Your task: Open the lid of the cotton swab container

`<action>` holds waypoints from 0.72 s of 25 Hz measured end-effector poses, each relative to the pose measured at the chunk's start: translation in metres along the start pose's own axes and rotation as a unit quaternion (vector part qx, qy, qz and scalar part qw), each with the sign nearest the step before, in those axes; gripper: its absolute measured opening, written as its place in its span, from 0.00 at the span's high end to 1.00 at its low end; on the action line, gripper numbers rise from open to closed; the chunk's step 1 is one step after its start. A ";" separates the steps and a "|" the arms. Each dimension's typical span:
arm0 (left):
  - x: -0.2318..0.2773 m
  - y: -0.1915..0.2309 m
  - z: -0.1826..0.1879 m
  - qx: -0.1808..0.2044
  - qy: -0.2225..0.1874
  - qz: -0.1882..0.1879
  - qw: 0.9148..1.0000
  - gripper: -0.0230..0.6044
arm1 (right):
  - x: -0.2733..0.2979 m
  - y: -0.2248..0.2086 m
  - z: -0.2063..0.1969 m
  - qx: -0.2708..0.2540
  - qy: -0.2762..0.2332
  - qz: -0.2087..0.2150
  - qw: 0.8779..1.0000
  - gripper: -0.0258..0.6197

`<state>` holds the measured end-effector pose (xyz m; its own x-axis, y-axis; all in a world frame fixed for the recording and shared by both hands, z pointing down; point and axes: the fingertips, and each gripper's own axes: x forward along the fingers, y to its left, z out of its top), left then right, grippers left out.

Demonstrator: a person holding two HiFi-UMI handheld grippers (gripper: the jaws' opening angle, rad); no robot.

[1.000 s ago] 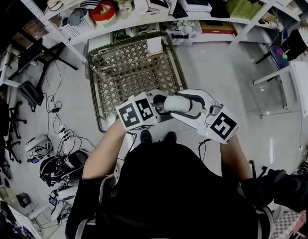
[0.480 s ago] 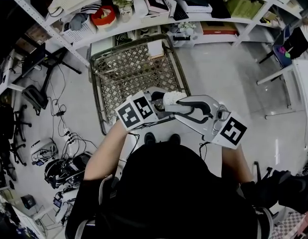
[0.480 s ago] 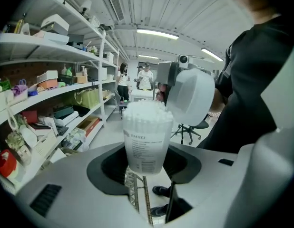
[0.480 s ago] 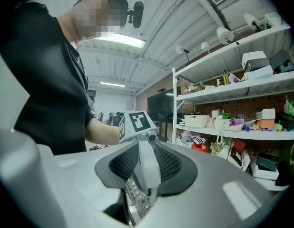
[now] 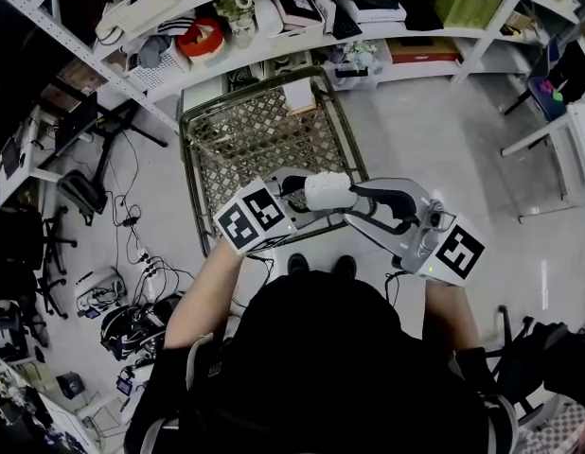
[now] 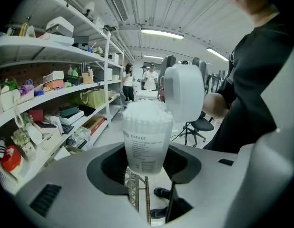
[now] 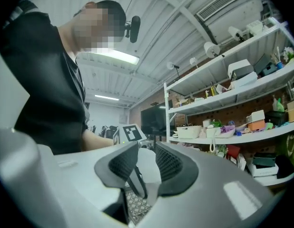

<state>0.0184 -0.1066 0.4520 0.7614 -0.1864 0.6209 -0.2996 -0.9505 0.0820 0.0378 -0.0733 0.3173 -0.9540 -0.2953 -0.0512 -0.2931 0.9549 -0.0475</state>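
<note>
A clear cotton swab container, packed with white swabs, stands upright between the jaws of my left gripper, which is shut on its lower part. Its mouth is uncovered and the swab tips show. The white lid hangs off the container, above and to the right of its mouth. My right gripper has just been closing, and the lid is now clamped between its ribbed pads. In the head view both grippers meet in front of the person's chest, left gripper, right gripper, with the lid between them.
A wire-mesh cart stands on the floor right below the grippers. Cluttered metal shelves run along the far side. Cables and gear lie on the floor at the left. Two people stand far off in the left gripper view.
My right gripper's jaws have narrowed onto the white lid and carried it up off the container. The left gripper with the container has shifted only slightly.
</note>
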 end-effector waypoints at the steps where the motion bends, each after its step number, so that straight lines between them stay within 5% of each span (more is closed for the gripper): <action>1: -0.002 0.003 0.001 -0.005 -0.005 0.004 1.000 0.64 | -0.003 -0.005 0.003 -0.002 -0.006 -0.008 1.000 0.77; 6: -0.009 0.012 0.012 -0.002 -0.015 0.037 0.999 0.64 | -0.031 -0.032 0.008 -0.028 -0.011 -0.068 0.997 0.79; 13: -0.028 0.023 0.018 -0.010 -0.035 0.071 0.997 0.64 | -0.054 -0.061 0.005 -0.016 -0.008 -0.149 0.989 0.94; 18: -0.043 0.034 0.023 -0.025 -0.050 0.104 0.993 0.64 | -0.061 -0.075 0.002 0.010 -0.019 -0.186 0.982 0.94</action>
<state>-0.0113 -0.1364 0.4099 0.7326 -0.4044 0.5476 -0.4828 -0.8757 -0.0008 0.1181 -0.1269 0.3218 -0.7784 -0.6246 -0.0634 -0.6189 0.7803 -0.0900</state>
